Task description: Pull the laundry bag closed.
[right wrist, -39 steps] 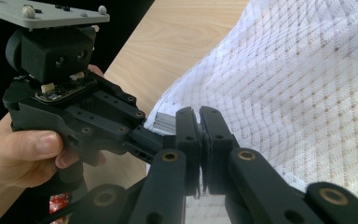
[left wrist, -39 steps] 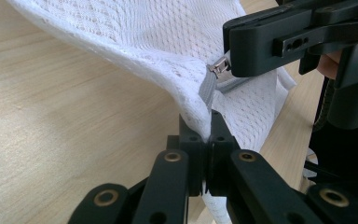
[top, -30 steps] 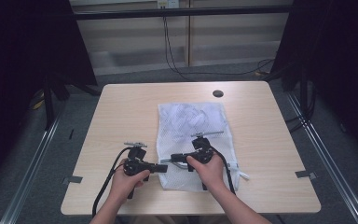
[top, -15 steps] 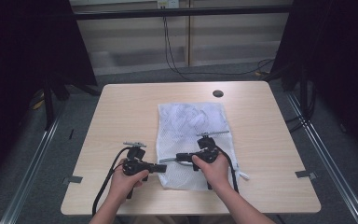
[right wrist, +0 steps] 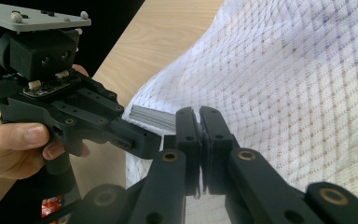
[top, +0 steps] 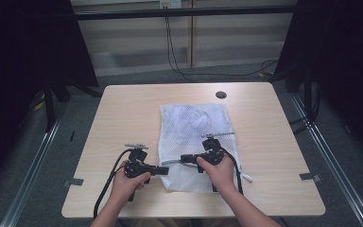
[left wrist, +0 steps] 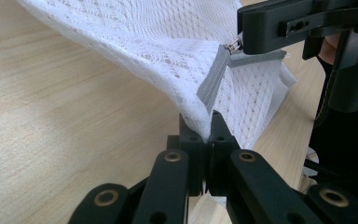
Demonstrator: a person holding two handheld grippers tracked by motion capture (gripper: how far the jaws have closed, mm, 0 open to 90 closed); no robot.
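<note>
A white mesh bag (top: 194, 123) lies flat on the wooden table (top: 123, 118), right of its middle. My left gripper (top: 163, 170) is shut on the bag's near left corner, and in the left gripper view its jaws (left wrist: 208, 122) pinch the mesh (left wrist: 144, 42) beside the grey zipper tape (left wrist: 212, 79). My right gripper (top: 170, 162) points left and meets that corner; in the left gripper view it (left wrist: 242, 39) is shut on the small metal zipper pull (left wrist: 233, 45). The right gripper view shows its jaws (right wrist: 199, 116) closed at the grey zipper end (right wrist: 151, 116), with the left gripper (right wrist: 140, 140) just beyond.
A round black grommet (top: 221, 94) sits in the table's far edge area. Bare wood extends left of the bag and along the right side. Dark curtains stand at both sides, and cables (top: 170, 42) hang behind the table.
My right hand and its gripper have shifted slightly to the right along the bag's near edge. The left gripper has stayed where it was, still pinching the corner.
</note>
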